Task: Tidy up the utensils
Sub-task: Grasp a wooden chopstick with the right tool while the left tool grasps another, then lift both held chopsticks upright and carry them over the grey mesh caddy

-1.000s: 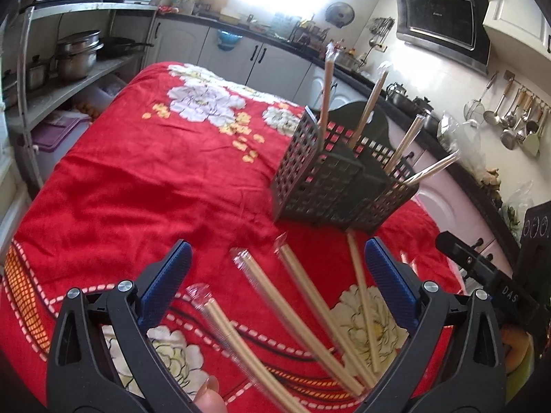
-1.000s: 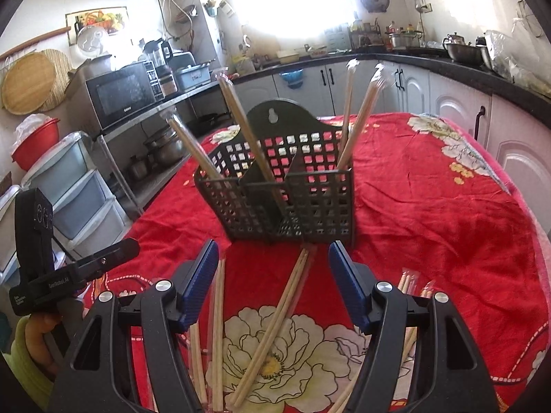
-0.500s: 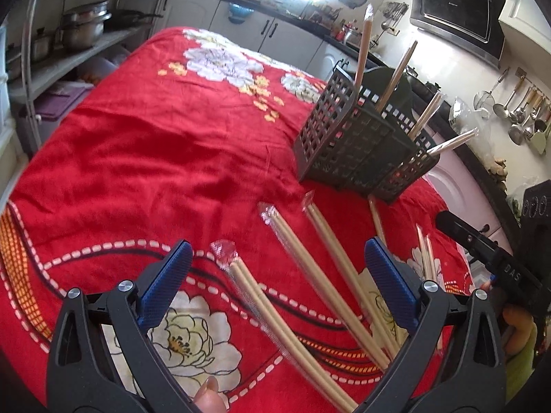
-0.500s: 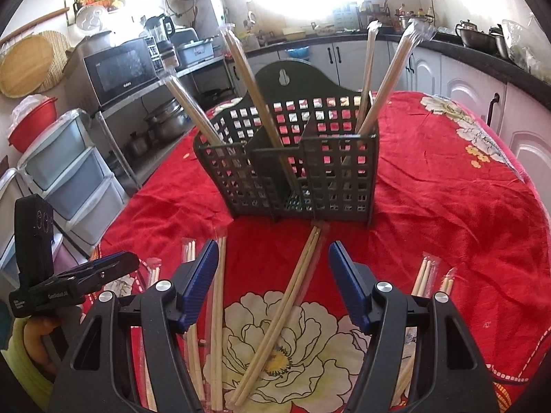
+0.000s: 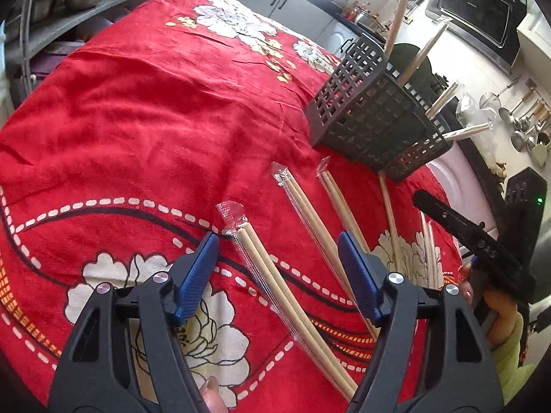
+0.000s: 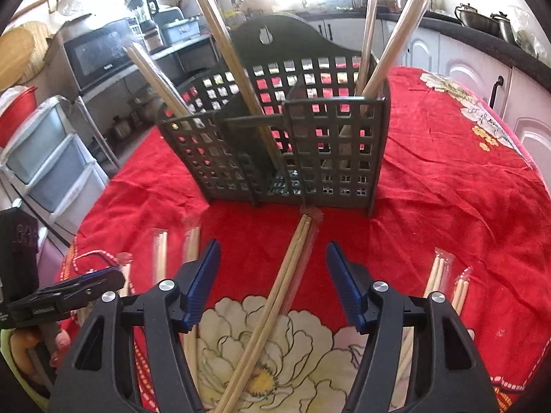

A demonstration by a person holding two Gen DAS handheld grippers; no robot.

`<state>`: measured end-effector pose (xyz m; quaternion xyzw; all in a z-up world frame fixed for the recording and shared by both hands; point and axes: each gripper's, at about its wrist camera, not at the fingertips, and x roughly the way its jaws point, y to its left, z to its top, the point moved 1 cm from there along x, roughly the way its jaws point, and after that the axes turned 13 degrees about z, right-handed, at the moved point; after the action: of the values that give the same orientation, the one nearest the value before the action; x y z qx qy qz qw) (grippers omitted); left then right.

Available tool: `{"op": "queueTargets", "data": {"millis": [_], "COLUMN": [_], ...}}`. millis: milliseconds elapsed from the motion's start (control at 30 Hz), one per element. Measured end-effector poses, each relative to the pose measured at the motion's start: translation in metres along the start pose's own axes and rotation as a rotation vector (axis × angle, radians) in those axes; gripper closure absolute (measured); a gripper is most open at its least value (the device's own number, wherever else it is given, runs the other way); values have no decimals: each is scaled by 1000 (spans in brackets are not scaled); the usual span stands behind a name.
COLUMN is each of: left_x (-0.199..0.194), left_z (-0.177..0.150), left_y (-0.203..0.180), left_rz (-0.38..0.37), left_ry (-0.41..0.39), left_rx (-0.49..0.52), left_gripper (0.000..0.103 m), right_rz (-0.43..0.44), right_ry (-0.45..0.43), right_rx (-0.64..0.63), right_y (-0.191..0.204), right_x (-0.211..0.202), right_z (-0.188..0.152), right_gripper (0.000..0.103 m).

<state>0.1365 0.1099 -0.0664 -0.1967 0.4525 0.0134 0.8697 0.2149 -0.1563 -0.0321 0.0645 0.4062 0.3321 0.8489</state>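
Chopsticks (image 5: 275, 272) now between closing left gripper (image 5: 277, 242) fingers; earlier farther.

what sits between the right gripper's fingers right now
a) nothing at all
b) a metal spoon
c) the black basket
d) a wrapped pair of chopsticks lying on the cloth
d: in the right wrist view a wrapped pair of chopsticks lies on the red cloth between the closing blue pads of the right gripper, which do not touch it yet.
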Motion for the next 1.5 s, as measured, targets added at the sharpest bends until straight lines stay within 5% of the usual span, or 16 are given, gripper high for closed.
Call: {"op": "queueTargets", "data": {"millis": [500,733,833,1000,1133,1500], "left_x": [15,17,17,16,8,-56], "left_z": [15,18,18,17,15,35], "left_y": [-7,-6,-4,3,0,-42], "left_rz": [41,91,106,93,38,-62], "left_ry": [-11,-24,-17,1,4,-169], "left_rx": [20,34,38,23,16,98], "left_gripper": [42,60,71,98,99,100], "right_rz": [-96,-68,-24,58,105,177], "right_ry": [106,117,112,54,-2,-122], "right_rx": [61,39,48,29,-2,-39], "right_y": [-20,-10,-8,5,17,30], "right_x": [57,58,55,33,12,-43], "right_z": [10,7,8,13,20,27], "right_gripper": [56,89,93,97,97,97]}}
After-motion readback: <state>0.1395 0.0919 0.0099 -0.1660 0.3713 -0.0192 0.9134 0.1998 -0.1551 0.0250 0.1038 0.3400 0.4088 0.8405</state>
